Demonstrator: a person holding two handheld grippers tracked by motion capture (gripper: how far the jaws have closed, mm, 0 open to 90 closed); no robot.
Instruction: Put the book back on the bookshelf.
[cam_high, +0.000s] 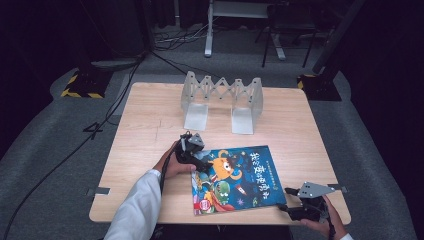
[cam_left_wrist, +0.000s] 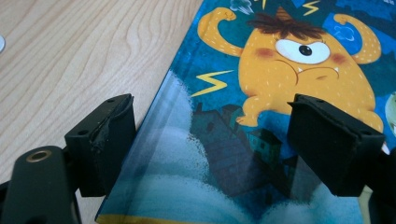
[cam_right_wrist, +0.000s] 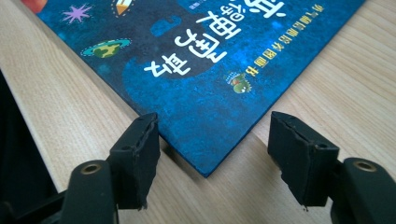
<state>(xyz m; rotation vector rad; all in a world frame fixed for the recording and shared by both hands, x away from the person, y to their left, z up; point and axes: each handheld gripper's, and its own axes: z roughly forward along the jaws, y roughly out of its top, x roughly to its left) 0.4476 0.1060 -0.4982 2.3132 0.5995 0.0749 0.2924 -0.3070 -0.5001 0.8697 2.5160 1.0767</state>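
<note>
Fingers (cam_right_wrist: 135, 154) of the right gripper (cam_high: 294, 200) stand apart around the picture book's (cam_high: 240, 177) near corner; left gripper (cam_high: 196, 159), fingers spread, straddles its far-left edge, flat on the table (cam_high: 150, 120).

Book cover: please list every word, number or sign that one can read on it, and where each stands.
Large white Chinese title on the book cover: stylised and upside down in the right gripper view, not readable with certainty.
Small white Chinese line beside the title: too small to read.
Red badge at a cover corner: blurred.
No Latin letters or numbers are legible.
</note>
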